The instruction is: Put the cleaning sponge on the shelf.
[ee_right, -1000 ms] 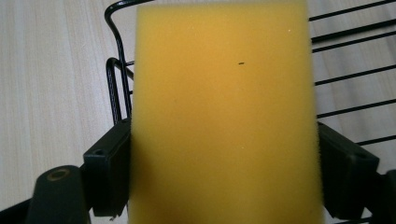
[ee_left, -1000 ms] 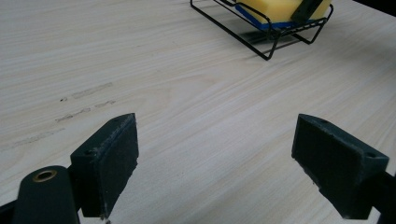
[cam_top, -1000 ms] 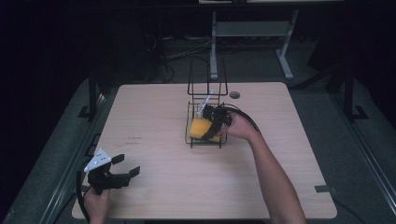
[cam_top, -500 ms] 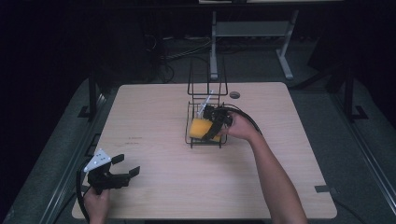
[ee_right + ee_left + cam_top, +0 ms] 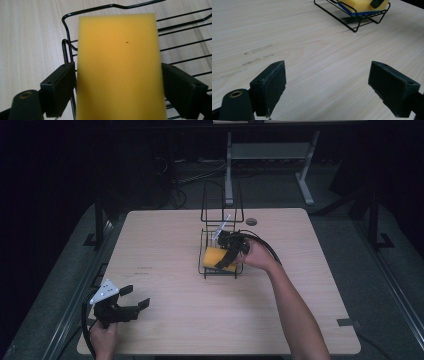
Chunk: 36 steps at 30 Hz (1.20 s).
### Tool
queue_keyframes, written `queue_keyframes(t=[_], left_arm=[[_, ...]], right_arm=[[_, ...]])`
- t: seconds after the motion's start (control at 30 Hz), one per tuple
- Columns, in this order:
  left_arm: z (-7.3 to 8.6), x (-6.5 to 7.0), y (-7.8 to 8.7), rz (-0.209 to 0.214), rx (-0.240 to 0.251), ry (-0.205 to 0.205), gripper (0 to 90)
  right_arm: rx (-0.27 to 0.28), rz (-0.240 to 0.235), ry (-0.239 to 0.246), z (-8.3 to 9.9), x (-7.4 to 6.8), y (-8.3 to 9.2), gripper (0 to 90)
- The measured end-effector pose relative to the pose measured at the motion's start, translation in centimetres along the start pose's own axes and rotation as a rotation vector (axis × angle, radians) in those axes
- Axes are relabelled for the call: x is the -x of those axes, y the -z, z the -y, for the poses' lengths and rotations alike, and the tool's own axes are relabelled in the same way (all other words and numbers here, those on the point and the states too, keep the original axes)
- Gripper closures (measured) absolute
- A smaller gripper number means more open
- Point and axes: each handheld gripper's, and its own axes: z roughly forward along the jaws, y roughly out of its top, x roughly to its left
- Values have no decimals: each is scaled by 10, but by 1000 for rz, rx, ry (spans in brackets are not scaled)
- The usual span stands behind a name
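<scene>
nothing has moved since a second ago: our right gripper [image 5: 226, 257] still grips the yellow sponge [image 5: 118, 67] inside the wire rack [image 5: 220, 232]; our left gripper [image 5: 131, 303] rests wide open near the table [image 5: 165, 245] corner.

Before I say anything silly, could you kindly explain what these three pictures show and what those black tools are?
There is no robot here: a person sits at a wooden table and holds a hand tool with a two-jaw claw in each hand. The high view looks down on the table from above the person. The other two pictures come from small cameras that ride on the tools and look along their jaws.

The left claw is near the table's front left corner, with its jaws wide open and nothing between them. The right claw is at a black wire rack in the middle of the table. Its jaws press both sides of a yellow sponge with a blue underside, which sits in the rack's low tray.
</scene>
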Motion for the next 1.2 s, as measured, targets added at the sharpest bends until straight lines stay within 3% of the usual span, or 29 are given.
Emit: queue_keyframes(t=[0.2,0.47,1.2], left_arm=[[0,1,0,-1,-1,-1,140],[0,1,-1,2,-3,-3,140],[-1,2,-1,3,-3,-5,140]], right_arm=[[42,23,-1,4,-3,3,155],[36,30,0,6,-6,5,151],[115,90,18,16,-19,13,147]])
